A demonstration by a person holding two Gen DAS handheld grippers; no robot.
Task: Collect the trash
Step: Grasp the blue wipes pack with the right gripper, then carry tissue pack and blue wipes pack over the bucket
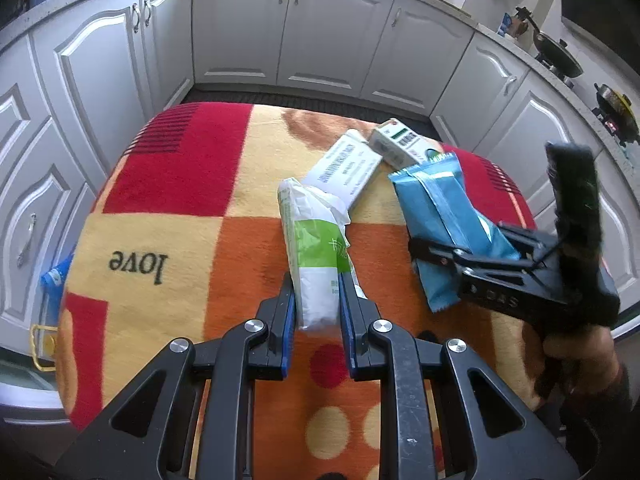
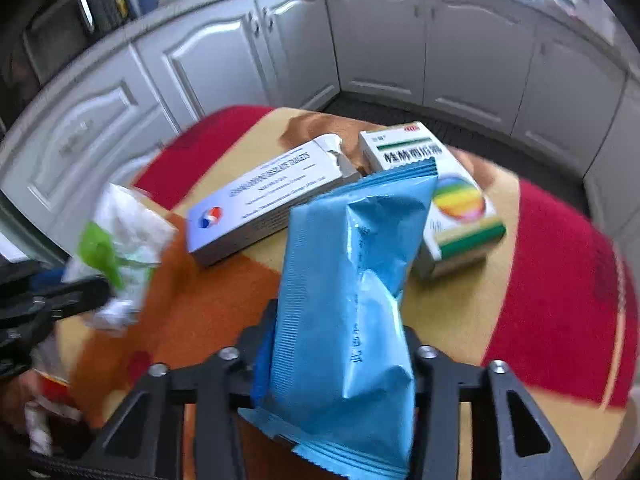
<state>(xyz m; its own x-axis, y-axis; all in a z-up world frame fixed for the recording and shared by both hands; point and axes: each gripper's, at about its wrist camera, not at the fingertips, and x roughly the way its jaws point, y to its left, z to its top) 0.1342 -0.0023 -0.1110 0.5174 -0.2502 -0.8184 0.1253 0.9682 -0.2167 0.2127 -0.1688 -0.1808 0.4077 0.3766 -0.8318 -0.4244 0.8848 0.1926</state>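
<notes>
White cabinets (image 1: 240,28) ring your blanket-draped desk (image 1: 180,208), two cartons (image 2: 264,200) beyond. Your left hand-held gripper (image 1: 318,300) pinches the white-green packet (image 1: 314,240); your right hand-held gripper (image 2: 336,344) clamps the blue wrapper (image 2: 344,280).

Both wrist views look down, close, over the blanket-covered table (image 1: 168,200) toward the cabinets (image 2: 472,48).

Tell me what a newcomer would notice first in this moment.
Each gripper has a piece of trash pinched: the right gripper holds a blue wrapper, the left gripper a white-and-green packet. Behind them two medicine boxes lie side by side on the bright red, orange and yellow blanket.
</notes>
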